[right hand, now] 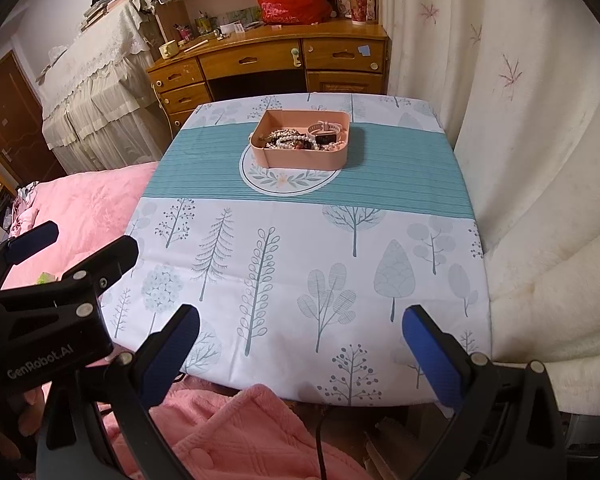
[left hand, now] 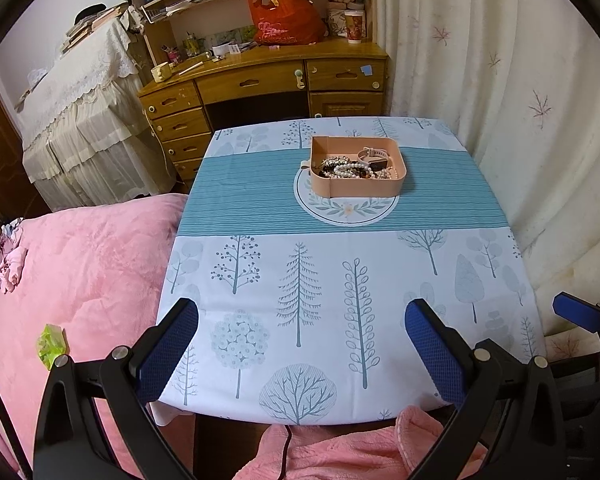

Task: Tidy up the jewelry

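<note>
- The bed [left hand: 80, 272] with its fluffy pink cover is the biggest thing here, sitting off to the left of the left claw [left hand: 302, 344] and running right up against the table's left edge.
- The cream curtain [right hand: 540, 160] with pink leaf prints hangs along the right side of the right claw [right hand: 300, 344], pressed up to the table's right edge.
- The table [left hand: 480, 208] is dead ahead of both claws, covered in a tree-print cloth with a teal striped band across the middle. The stretch of cloth between the claws and the box is bare, so nothing blocks the way.
- A wooden desk [left hand: 260, 84] stands past the far end of the table, loaded with clutter, including a red plastic bag [left hand: 284, 16] and a paper cup [left hand: 355, 26].
- Pink fleece fabric [right hand: 236, 432] is bunched up below both claws at the near table edge, with a dark cable running over it.
- Left claw: fingers spread wide apart, holding nothing, hovering over the near edge of the table.
- Right claw: same deal, spread wide and holding nothing, just to the right of the left one.
- The pink jewelry box [left hand: 358, 184] sits well ahead of both claws on the teal band, partly over a round floral print.
- Inside it: a tangle of pearl strands [left hand: 350, 170] and dark beads at the front, plus a pink-strapped watch [left hand: 374, 156] at the back right.
- A small green thing [left hand: 52, 344] lies on the bed, just left of the left claw.
</note>
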The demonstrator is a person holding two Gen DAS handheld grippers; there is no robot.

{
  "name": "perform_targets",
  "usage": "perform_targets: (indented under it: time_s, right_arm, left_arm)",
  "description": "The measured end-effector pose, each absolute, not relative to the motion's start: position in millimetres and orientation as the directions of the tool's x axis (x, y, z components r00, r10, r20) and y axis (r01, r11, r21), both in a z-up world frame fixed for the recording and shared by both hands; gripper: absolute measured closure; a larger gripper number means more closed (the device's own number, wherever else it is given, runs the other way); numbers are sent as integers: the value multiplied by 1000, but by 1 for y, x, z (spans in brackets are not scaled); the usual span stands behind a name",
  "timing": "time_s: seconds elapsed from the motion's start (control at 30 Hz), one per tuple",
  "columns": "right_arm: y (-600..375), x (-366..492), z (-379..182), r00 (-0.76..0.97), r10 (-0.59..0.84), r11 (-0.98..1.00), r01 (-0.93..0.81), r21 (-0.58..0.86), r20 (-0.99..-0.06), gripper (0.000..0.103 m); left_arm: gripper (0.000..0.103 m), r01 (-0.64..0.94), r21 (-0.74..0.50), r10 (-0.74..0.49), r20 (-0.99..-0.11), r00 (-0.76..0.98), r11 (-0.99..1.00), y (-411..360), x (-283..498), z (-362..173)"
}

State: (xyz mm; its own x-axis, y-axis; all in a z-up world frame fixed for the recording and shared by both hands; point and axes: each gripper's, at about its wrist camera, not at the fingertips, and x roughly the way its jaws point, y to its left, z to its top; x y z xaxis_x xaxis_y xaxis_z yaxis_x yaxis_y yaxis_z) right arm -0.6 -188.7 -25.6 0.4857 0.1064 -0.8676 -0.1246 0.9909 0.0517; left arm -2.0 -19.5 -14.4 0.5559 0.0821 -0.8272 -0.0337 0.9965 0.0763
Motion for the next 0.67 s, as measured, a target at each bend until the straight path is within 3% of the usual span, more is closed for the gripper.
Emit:
perform_targets:
  time_s: [0.67]
  right_arm:
    - [-203,9,-33,451,98,994,-87,66,-887,1]
  left_arm:
    - [1,-4,77,66,-830,554,997,-21,7,-14]
